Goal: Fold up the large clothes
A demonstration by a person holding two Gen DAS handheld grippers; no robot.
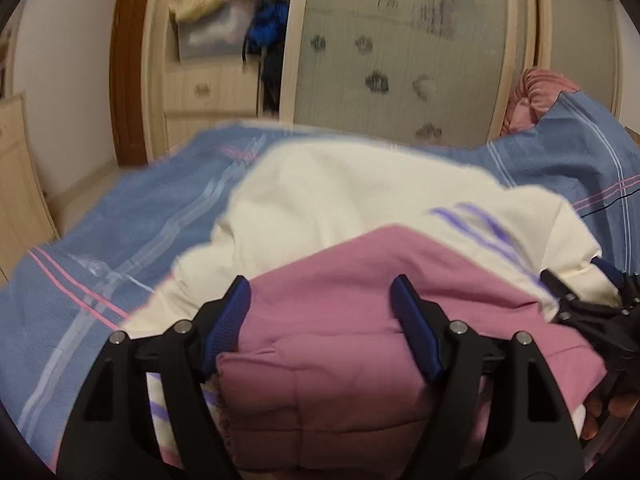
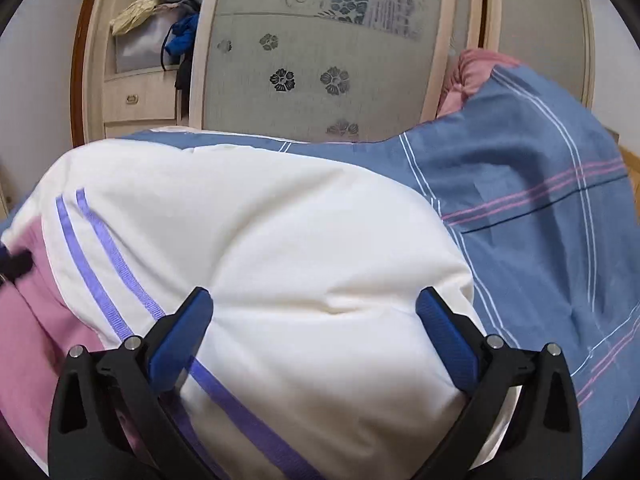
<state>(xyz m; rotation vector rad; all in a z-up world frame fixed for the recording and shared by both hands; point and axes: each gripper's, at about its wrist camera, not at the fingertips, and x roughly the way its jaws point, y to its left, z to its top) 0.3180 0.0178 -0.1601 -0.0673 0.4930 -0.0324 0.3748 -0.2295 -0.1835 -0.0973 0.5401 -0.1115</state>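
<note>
- Bed (image 2: 540,208): blue striped sheet; the padded garment (image 2: 280,240), cream with 2 purple stripes and a pink panel, lies bunched on it.
- Wardrobe (image 2: 132,80): open shelf holds bags and clothes.
- Left tongs (image 1: 320,292) and right tongs (image 2: 314,306): both wide apart, gripping nothing; best pinch an edge, not the bulk.

matt padded cloth jacket (image 2: 280,240); woven sheet (image 2: 540,200); frosted glass door (image 2: 320,40).

Soft indoor light; left view motion-blurred, right sharp; fisheye-curved edges.
</note>
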